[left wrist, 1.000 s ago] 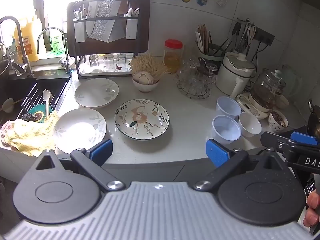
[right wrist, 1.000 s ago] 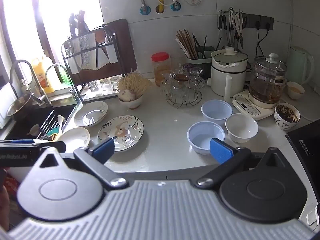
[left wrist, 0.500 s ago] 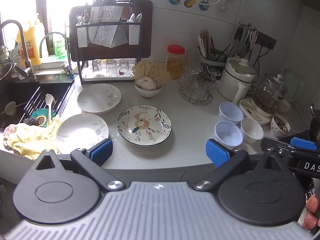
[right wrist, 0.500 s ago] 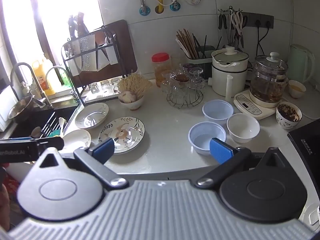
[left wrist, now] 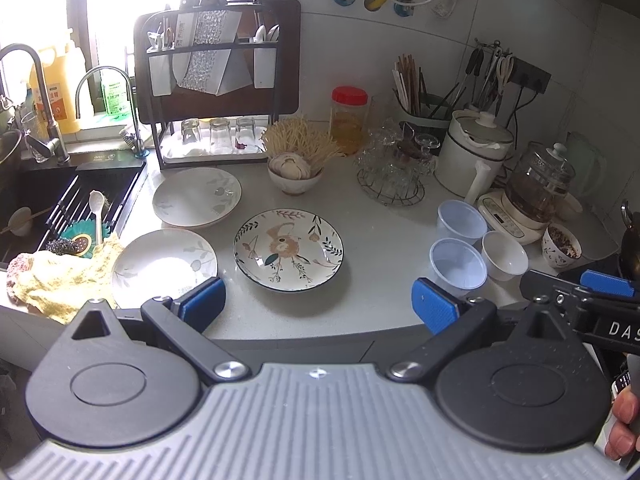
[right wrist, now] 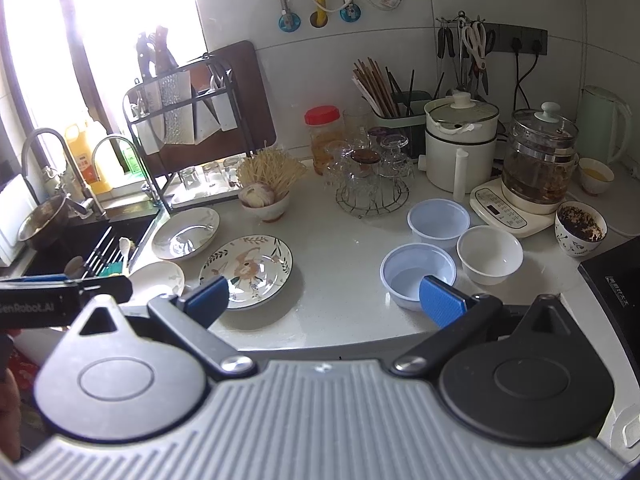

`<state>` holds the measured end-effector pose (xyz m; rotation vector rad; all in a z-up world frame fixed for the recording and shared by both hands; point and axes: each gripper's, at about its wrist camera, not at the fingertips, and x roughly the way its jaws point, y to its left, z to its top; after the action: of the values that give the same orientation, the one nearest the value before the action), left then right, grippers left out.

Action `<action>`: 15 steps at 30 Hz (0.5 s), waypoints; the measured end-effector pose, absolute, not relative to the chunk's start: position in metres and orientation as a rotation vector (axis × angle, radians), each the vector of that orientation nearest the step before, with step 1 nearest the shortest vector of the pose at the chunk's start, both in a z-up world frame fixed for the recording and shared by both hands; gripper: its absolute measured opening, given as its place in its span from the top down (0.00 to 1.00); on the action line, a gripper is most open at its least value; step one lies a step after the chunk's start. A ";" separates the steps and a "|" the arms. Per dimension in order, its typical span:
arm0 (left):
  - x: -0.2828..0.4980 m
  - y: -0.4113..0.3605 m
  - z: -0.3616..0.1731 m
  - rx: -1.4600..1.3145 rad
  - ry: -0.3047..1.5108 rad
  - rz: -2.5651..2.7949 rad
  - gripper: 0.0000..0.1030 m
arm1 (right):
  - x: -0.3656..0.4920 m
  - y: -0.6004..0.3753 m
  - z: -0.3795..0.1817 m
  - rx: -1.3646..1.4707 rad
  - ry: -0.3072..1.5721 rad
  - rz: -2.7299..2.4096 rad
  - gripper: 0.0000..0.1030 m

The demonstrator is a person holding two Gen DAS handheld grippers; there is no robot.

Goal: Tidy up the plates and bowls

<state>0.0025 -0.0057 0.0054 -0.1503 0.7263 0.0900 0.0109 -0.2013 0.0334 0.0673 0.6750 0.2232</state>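
A flower-patterned plate [left wrist: 289,249] lies mid-counter, also in the right wrist view [right wrist: 246,269]. Two white leaf-print plates lie left of it, one near [left wrist: 164,266] and one farther back [left wrist: 197,197]. At the right stand two pale blue plastic bowls [right wrist: 418,276] [right wrist: 439,220] and a white bowl [right wrist: 490,254]. My left gripper [left wrist: 318,306] is open and empty, held above the counter's front edge. My right gripper [right wrist: 326,300] is open and empty, its right finger over the near blue bowl.
A sink [left wrist: 60,200] with a rack and a yellow cloth [left wrist: 60,276] is at the left. A dish rack [left wrist: 216,80], a bowl of garlic [left wrist: 295,176], a glass stand [left wrist: 394,168], a cooker [right wrist: 460,144] and a glass kettle [right wrist: 540,160] line the back.
Both grippers have drawn back and risen a little, so the counter looks slightly farther away. Both stay open. Nothing on the counter has moved.
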 end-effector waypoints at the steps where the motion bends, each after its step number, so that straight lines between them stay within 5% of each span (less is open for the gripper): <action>1: 0.003 -0.005 0.005 -0.152 0.728 0.089 0.02 | 0.012 -0.202 0.032 0.072 0.679 0.223 0.00; 15: 0.002 -0.004 0.005 -0.165 0.741 0.078 0.02 | 0.007 -0.202 0.033 0.082 0.669 0.206 0.00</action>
<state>0.0020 -0.0041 0.0046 -0.1648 0.7410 0.0776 0.0066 -0.2025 0.0334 0.0816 0.6694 0.2058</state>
